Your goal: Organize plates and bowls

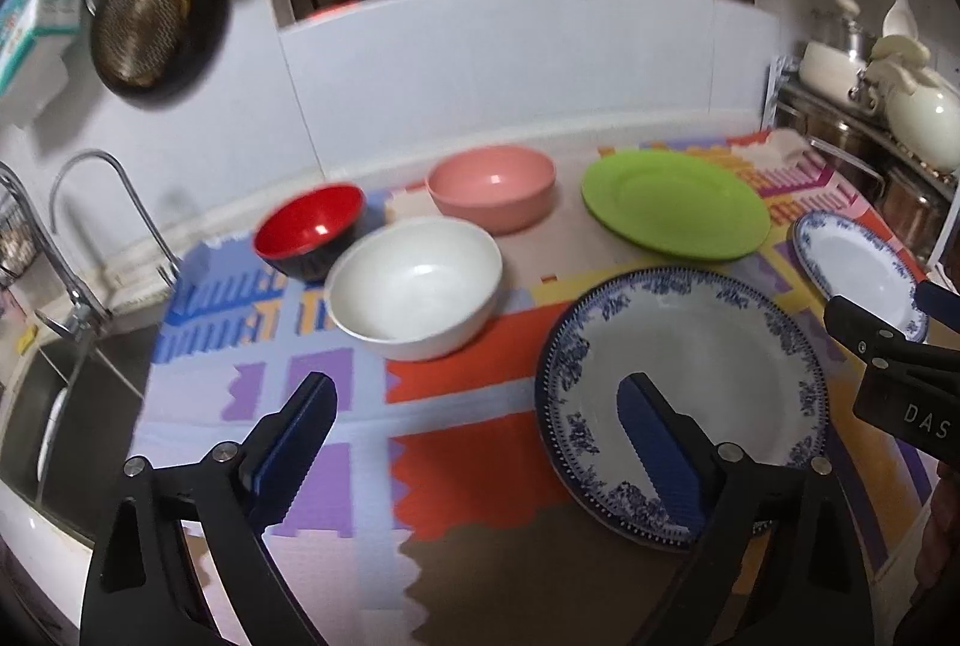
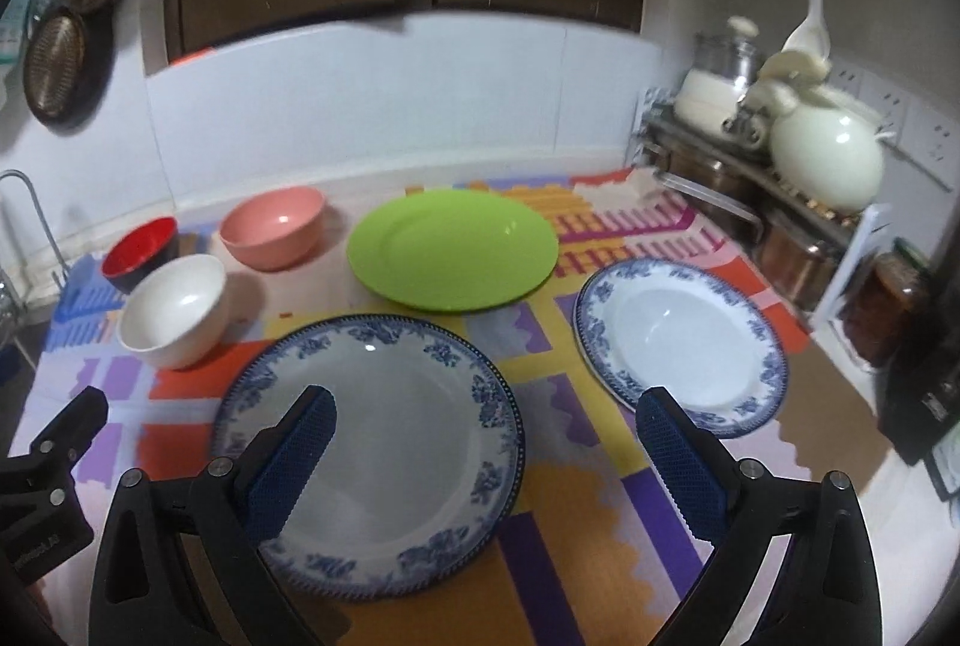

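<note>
Three bowls stand at the back left of the patterned mat: a red-and-black bowl (image 1: 310,230), a white bowl (image 1: 415,287) and a pink bowl (image 1: 492,188). A green plate (image 1: 675,203) lies behind a large blue-rimmed plate (image 1: 714,364); a smaller blue-rimmed plate (image 1: 861,269) lies to its right. My left gripper (image 1: 477,400) hovers open above the mat, its right finger over the large plate's near edge. My right gripper (image 2: 486,415) is open too, its fingers spanning the right part of the large blue-rimmed plate (image 2: 384,442). Neither holds anything.
A sink with a tap (image 1: 90,226) lies left of the mat. A metal rack (image 2: 750,202) with pots and a white kettle (image 2: 825,153) stands at the back right. Strainers hang on the wall at top left. Dark cabinets run above the white backsplash.
</note>
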Demonstrator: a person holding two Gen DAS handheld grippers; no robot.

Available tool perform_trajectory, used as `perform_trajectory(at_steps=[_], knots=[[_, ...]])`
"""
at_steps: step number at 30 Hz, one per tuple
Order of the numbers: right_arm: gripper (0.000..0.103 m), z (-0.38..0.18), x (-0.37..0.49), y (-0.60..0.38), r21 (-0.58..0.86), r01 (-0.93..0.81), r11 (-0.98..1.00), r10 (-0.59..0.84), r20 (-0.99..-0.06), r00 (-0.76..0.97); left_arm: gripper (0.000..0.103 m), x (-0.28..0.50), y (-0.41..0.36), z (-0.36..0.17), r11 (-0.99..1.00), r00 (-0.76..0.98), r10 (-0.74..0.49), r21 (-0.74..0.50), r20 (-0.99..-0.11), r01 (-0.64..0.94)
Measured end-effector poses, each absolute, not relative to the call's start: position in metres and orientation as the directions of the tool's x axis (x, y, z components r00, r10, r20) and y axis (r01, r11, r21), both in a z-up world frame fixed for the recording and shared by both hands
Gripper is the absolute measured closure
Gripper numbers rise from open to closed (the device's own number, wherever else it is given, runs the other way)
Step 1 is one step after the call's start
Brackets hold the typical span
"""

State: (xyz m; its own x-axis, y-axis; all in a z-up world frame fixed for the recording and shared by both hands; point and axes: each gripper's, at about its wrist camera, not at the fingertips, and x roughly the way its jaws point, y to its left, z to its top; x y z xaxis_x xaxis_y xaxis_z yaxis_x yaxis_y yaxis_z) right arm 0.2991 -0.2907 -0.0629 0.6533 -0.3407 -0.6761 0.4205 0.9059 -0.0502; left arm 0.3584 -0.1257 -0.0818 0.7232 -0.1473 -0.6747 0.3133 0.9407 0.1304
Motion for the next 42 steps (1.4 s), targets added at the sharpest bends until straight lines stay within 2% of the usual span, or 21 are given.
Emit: perform_trajectory(at_steps=[11,20,27,33,35,37,42], knots=[[0.012,-0.116,0.338,-0.322,-0.054,0.384,0.922,-0.276,-0.787,0.551,0.02,0.393,-0.155,-0.136,0.937,0.581,-0.125,0.097,-0.804,0.336],[0.025,-0.142,0.349,-0.339,-0.026,0.378,0.926,-0.226,-0.838,0.497,0.039,0.41,-0.168,-0.159,0.932,0.496,-0.136,0.059,-0.858,0.357],[0.042,-0.151,0.356,-0.345,-0.02,0.37,0.929,-0.21,-0.852,0.48,0.048,0.415,-0.174,-0.164,0.926,0.475,-0.146,0.049,-0.868,0.374],[0.055,-0.156,0.36,-0.348,0.012,0.357,0.934,-0.169,-0.866,0.47,0.06,0.417,-0.178,-0.164,0.92,0.475,-0.155,0.048,-0.866,0.389],[0.057,-0.157,0.36,-0.347,0.023,0.352,0.936,-0.156,-0.868,0.472,0.063,0.418,-0.178,-0.164,0.919,0.475,-0.157,0.048,-0.866,0.391],[0.065,-0.157,0.361,-0.347,0.033,0.343,0.939,-0.143,-0.869,0.474,0.065,0.418,-0.178,-0.164,0.921,0.479,-0.155,0.049,-0.864,0.387],[0.065,-0.156,0.362,-0.345,0.024,0.335,0.942,-0.144,-0.873,0.467,0.065,0.417,-0.179,-0.164,0.92,0.488,-0.148,0.061,-0.86,0.388]])
